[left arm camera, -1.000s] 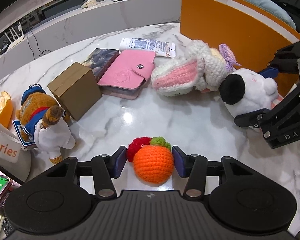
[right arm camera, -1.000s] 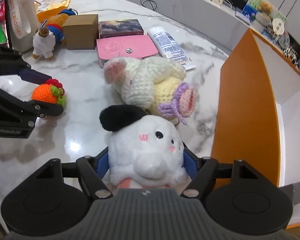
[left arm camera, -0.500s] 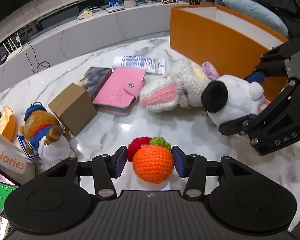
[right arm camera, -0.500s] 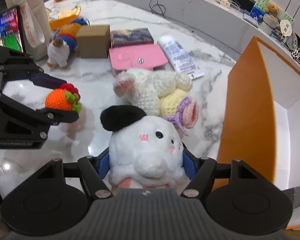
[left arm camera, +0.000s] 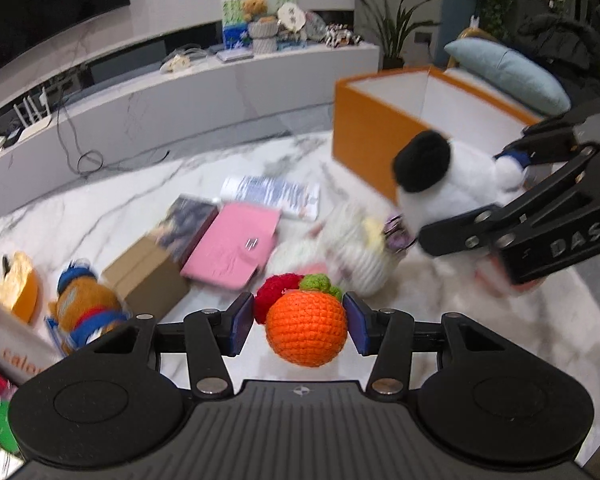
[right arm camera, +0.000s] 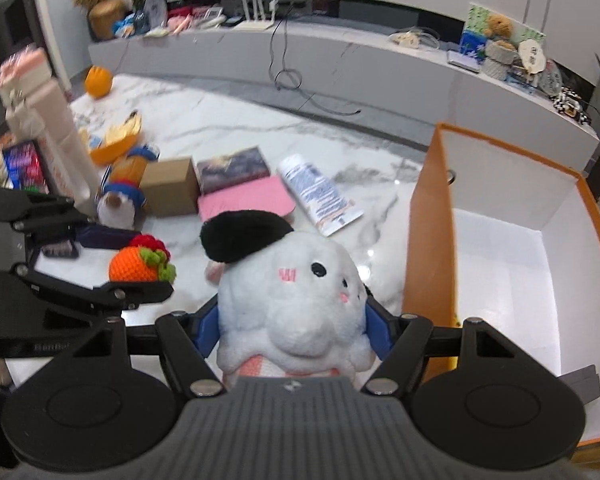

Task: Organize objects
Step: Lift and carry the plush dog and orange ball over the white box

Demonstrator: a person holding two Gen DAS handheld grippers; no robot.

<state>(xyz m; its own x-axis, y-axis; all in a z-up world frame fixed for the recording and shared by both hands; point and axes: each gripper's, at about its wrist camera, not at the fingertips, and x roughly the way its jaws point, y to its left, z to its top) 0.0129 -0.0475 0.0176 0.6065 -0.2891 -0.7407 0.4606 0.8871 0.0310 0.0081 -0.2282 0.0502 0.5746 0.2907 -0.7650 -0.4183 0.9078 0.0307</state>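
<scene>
Left wrist view: the left gripper (left arm camera: 298,322) pinches a crocheted orange fruit (left arm camera: 306,330) between its blue pads, clear above the marble table (left arm camera: 112,204). To the right, the right gripper (left arm camera: 512,196) grips a white plush with a black ear (left arm camera: 440,184) in front of the orange box (left arm camera: 364,140). Below lie a crocheted bunny (left arm camera: 352,248), a pink wallet (left arm camera: 232,246), a dark book (left arm camera: 190,220), a cardboard box (left arm camera: 146,276), a printed tube (left arm camera: 270,194) and a plush duck in blue (left arm camera: 84,312), all blurred.

Right wrist view: the right gripper (right arm camera: 292,330) squeezes the white plush (right arm camera: 296,304), held just left of the orange box's (right arm camera: 430,232) open white interior. The left gripper (right arm camera: 100,266), at the left edge, clasps the orange fruit (right arm camera: 134,266) above the table (right arm camera: 228,120).
</scene>
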